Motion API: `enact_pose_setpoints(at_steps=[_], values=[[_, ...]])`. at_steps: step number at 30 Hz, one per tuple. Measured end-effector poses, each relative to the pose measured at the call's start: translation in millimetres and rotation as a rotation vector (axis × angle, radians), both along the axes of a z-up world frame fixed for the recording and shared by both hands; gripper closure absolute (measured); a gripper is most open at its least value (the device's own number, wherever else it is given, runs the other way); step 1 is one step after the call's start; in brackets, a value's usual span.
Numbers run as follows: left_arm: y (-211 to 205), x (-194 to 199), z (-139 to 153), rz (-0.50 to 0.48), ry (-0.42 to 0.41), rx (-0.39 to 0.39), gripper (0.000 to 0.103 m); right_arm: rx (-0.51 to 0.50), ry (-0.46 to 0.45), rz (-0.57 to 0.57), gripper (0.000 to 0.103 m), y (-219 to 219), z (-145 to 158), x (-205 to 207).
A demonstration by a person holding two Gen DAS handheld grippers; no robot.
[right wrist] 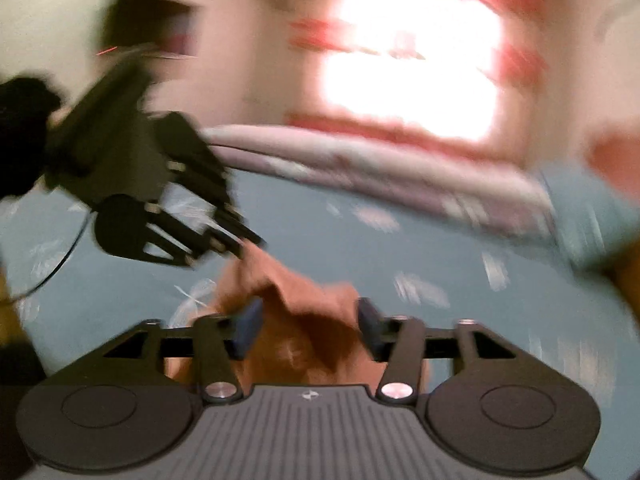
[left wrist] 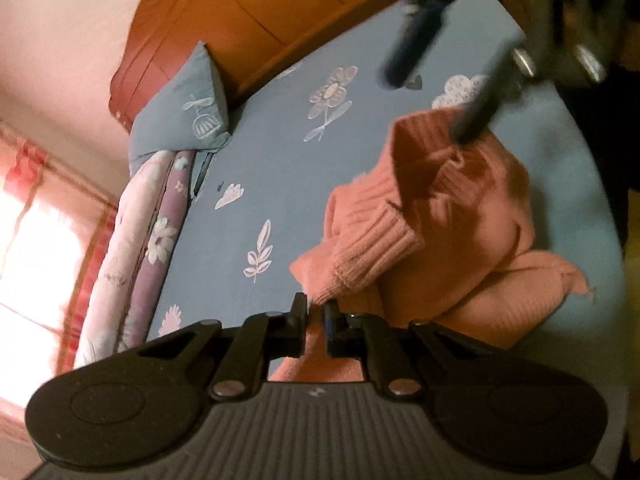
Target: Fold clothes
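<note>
- A salmon-pink knitted sweater (left wrist: 452,216) is seen crumpled on a blue bed sheet (left wrist: 280,168) printed with white flowers and leaves; it is found on the right part of the bed in the left wrist view, near the edge.
- One ribbed cuff (left wrist: 372,248) of the sweater is pointed toward the left gripper (left wrist: 316,306), and part of the garment is raised from the sheet.
- The jaws of the left gripper are clenched, with only a thin gap left between them; in the right wrist view its tips are met by an upper fold of the sweater, so a fold of the knit seems to be pinched, although the contact is blurred.
- The right gripper (right wrist: 310,318) is held above the sweater with its jaws released and standing well apart; pink fabric is seen between and behind the blue pads (right wrist: 248,324), but they are not pressed on it.
- In the left wrist view one finger of the right gripper is shown at the top edge of the sweater; whether it is touched cannot be told.
- A blue pillow (left wrist: 188,108) is placed against a wooden headboard (left wrist: 248,8) at the far end of the bed.
- A folded floral quilt (left wrist: 136,248) is laid along the far side of the sheet.
- A bright window with red curtains (right wrist: 412,60) is seen behind the quilt, much blurred.
</note>
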State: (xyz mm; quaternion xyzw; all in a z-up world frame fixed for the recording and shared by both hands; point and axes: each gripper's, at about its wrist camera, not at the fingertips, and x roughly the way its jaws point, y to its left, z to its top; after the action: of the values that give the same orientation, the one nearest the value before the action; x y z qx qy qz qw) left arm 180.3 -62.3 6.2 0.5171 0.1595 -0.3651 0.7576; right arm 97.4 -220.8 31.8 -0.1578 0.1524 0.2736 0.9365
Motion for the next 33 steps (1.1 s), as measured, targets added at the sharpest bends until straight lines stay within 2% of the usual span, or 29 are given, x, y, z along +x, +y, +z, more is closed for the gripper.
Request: enact_pose_setpoints(at_steps=[4,6,7,8,9,10,11,13,16,19,20,21,22,23,27,30,33], values=[[10,-3,9,0.024,0.018,-0.035,0.097,-0.263,-0.117,0.136,0.034,58,-10,14],[17,-6,12,0.033,0.024,-0.056,0.098,-0.397,-0.156,0.145,0.036,84,-24,24],[22,-7,14,0.044,0.027,-0.068,0.098,-0.443,-0.154,0.146,0.052,92,-30,28],[27,-7,16,0.052,0.026,-0.075,0.097,-0.474,-0.135,0.155,0.078,98,-34,32],[31,-9,17,0.057,0.023,-0.079,0.097,-0.479,-0.115,0.162,0.089,100,-35,34],[36,-12,18,0.056,0.011,-0.077,0.097,-0.458,-0.093,0.168,0.091,100,-31,35],[40,-16,18,0.049,-0.003,-0.073,0.097,-0.437,-0.071,0.174,0.091,100,-27,35],[46,-23,15,0.037,-0.033,-0.063,0.087,-0.369,-0.014,0.185,0.091,96,-14,34],[50,-35,9,-0.012,-0.089,-0.042,0.087,-0.278,0.065,0.217,0.092,86,3,28],[49,-47,7,-0.075,-0.120,-0.023,0.086,-0.266,0.080,0.254,0.092,80,8,15],[48,-51,8,-0.094,-0.129,-0.019,0.079,-0.273,0.082,0.268,0.092,80,9,8],[48,-55,9,-0.113,-0.138,-0.016,0.066,-0.285,0.080,0.284,0.092,79,9,1],[48,-59,9,-0.131,-0.148,-0.012,0.058,-0.301,0.074,0.303,0.092,79,8,-6],[47,-63,10,-0.145,-0.156,-0.009,0.045,-0.317,0.069,0.315,0.092,79,7,-12],[43,-70,12,-0.188,-0.126,-0.007,0.043,-0.361,0.049,0.302,0.092,79,3,-24],[37,-73,3,-0.223,-0.135,0.049,0.043,-0.326,0.046,0.298,0.092,76,11,-28],[31,-75,-6,-0.260,-0.147,0.103,0.043,-0.361,0.014,0.350,0.092,75,17,-45]])
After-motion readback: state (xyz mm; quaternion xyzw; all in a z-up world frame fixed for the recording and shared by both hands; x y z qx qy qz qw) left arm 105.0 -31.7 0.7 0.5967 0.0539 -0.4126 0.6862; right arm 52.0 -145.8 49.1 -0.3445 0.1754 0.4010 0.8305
